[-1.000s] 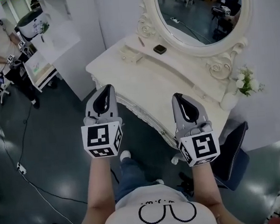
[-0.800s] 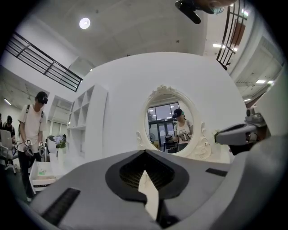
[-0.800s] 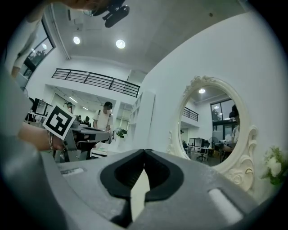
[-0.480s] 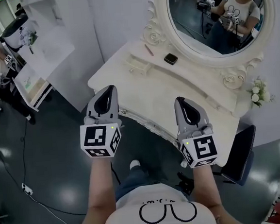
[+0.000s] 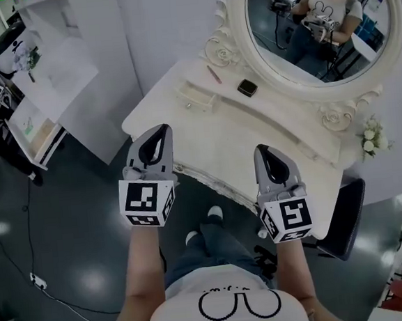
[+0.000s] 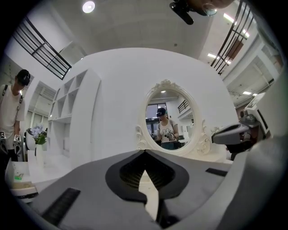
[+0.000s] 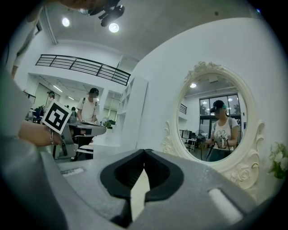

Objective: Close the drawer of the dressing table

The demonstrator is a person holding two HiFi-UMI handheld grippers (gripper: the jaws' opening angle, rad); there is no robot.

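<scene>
**A:** Landmark?

**B:** The oval mirror in a carved white frame [image 5: 315,31], at the back of the white ornate dressing bench [image 5: 234,139]. All places are given from it.

**A:** Where's the drawer?

**B:** A small white drawer with a round knob [image 5: 195,96] sits below and left of the mirror. It is pulled out from the low riser shelf over the bench top, with its open tray showing.

**A:** Left tongs?

**B:** The grey left tongs [image 5: 162,130] are over the bench's front edge, below the mirror's left rim and pointing toward it. The tips are near the drawer but clear of it. In the left gripper view [image 6: 144,152] the jaws meet at the tip with nothing between them.

**A:** Right tongs?

**B:** The grey right tongs [image 5: 259,150] are straight below the mirror, also over the front edge. They run parallel to the left tongs and well apart from the drawer. In the right gripper view [image 7: 144,152] the jaws are closed tip to tip and empty.

**A:** Anything else around the mirror?

**B:** A small black rectangular object [image 5: 248,87] lies on the riser just under the mirror's lower left rim. A thin pink pencil [image 5: 214,74] lies left of it. White flowers [image 5: 371,141] stand below the mirror's right end. A dark chair [image 5: 342,217] is on the floor further below the flowers. The mirror reflects a person holding tongs.
</scene>
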